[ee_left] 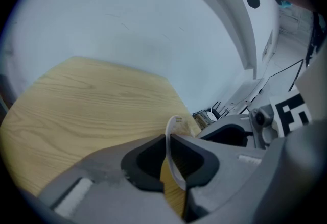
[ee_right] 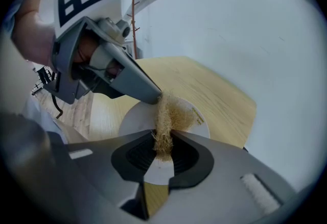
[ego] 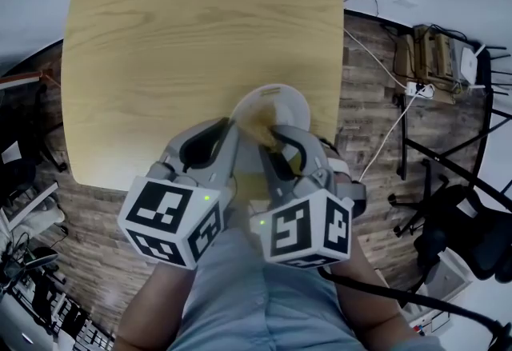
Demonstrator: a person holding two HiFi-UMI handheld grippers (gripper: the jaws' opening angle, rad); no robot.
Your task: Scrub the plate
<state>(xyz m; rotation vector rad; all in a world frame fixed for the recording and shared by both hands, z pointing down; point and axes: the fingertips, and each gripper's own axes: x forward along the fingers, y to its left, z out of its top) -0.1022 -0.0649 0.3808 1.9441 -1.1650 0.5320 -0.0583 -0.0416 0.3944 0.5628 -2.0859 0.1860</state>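
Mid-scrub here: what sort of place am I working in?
Likely an office or lab workroom, not a kitchen: a wooden table, a black office chair on plank flooring, and cables running to a power strip.

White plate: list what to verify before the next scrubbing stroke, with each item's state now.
1. Grip of the left gripper on the rim of the round white plate: ok, jaws shut on it.
2. Hold of the right gripper on the tan fibrous scrubbing pad: ok.
3. Pad lying against the plate's face: ok, as far as the right gripper view shows.
4. Plate lifted off the light wooden table: cannot tell.
5. Dirt left under the pad: cannot tell.
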